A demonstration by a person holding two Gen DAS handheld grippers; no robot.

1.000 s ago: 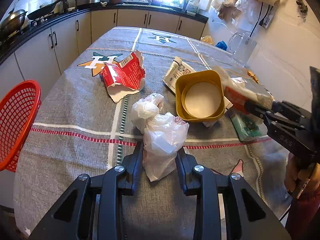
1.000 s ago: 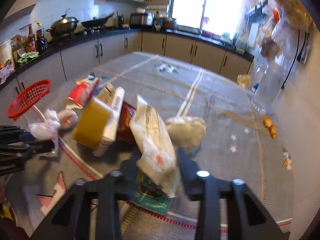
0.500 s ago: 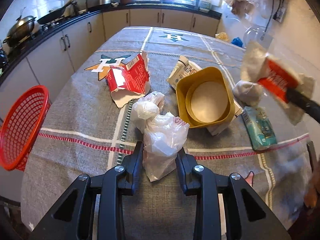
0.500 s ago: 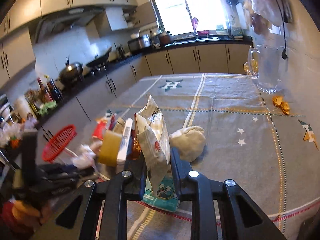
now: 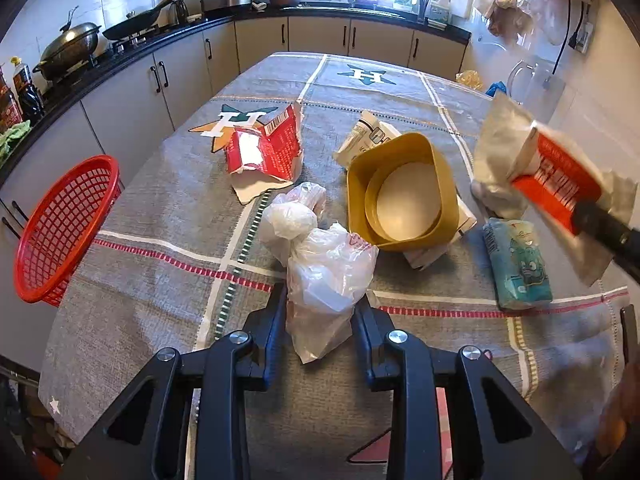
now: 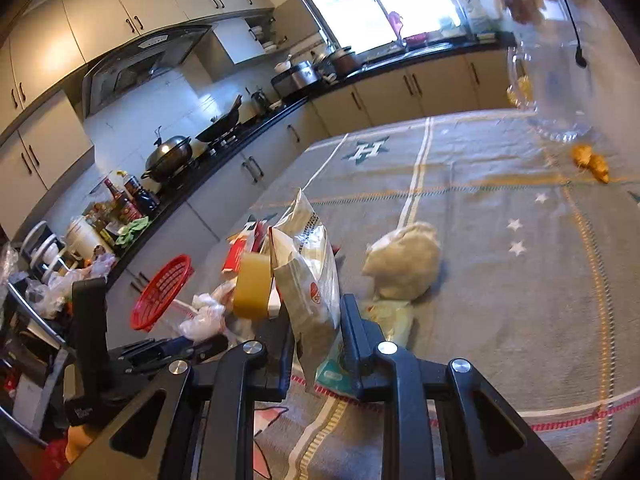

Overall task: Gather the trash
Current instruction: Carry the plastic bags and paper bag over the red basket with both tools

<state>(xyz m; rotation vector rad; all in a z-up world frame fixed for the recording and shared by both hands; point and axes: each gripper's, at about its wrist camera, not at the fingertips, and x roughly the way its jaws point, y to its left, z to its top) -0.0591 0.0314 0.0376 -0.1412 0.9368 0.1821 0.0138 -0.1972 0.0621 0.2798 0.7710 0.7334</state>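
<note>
Left gripper (image 5: 320,312) flanked by red basket (image 5: 64,232)

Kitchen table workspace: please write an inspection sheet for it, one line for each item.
Surface: table under a grey checked cloth.
Job's things: white plastic bag, silver snack packet, torn red carton, teal pack, crumpled paper ball, red basket at the table edge.
Clutter: yellow tub, glass jug.
Grippers: left tool shut on the bag; right tool shut on the packet, lifted off the cloth.
Cables: black cord on the wall.
Surroundings: cabinets, wok, window.
</note>
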